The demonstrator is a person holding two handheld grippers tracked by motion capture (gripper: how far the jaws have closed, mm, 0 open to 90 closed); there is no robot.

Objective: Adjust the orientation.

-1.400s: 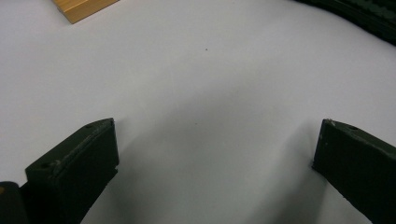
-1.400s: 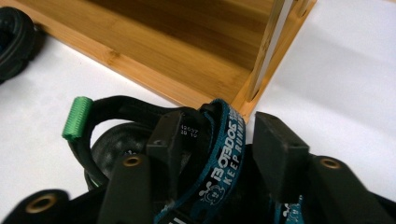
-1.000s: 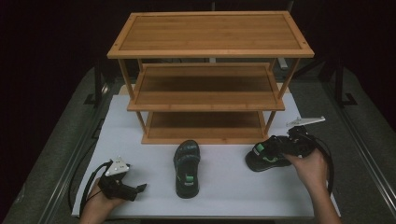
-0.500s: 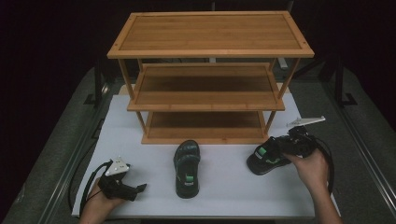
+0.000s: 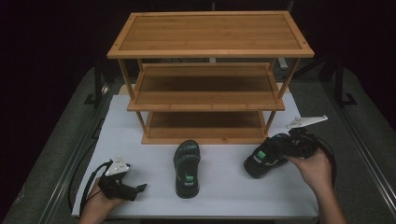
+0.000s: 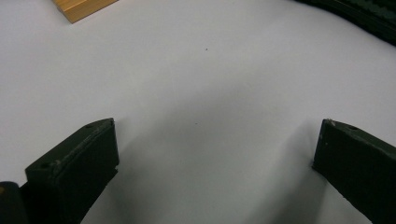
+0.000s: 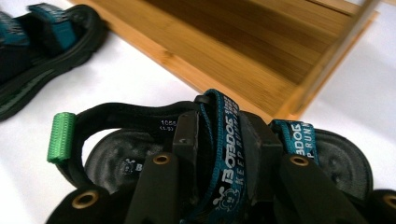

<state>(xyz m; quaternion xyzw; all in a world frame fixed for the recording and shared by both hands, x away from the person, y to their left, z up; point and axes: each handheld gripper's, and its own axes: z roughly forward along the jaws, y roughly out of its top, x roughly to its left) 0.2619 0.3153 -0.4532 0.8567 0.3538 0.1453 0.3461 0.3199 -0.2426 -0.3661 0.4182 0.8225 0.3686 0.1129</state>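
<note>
A black sandal (image 5: 264, 158) with teal straps lies on the white mat (image 5: 224, 196) at the right, in front of the bamboo rack (image 5: 210, 88). My right gripper (image 5: 286, 145) is shut on its teal instep strap (image 7: 224, 140), and the right gripper view shows both jaws of that gripper (image 7: 219, 129) pinching the strap from either side. The matching sandal (image 5: 187, 168) lies flat in the middle of the mat, toe toward the rack, and appears in the right gripper view as the sandal (image 7: 37, 42) at upper left. My left gripper (image 5: 137, 189) rests open on the mat at the front left, its jaws (image 6: 215, 140) wide apart over bare mat.
The three-shelf bamboo rack stands at the back of the mat, all shelves bare; its bottom shelf (image 7: 243, 51) is just beyond the held sandal. A corner of the rack (image 6: 79, 7) is at the top of the left gripper view. Dark table edges (image 5: 70, 140) flank the mat.
The right hand and its sandal have shifted only slightly by the rack's right front leg. The left hand and the middle sandal have stayed put.
</note>
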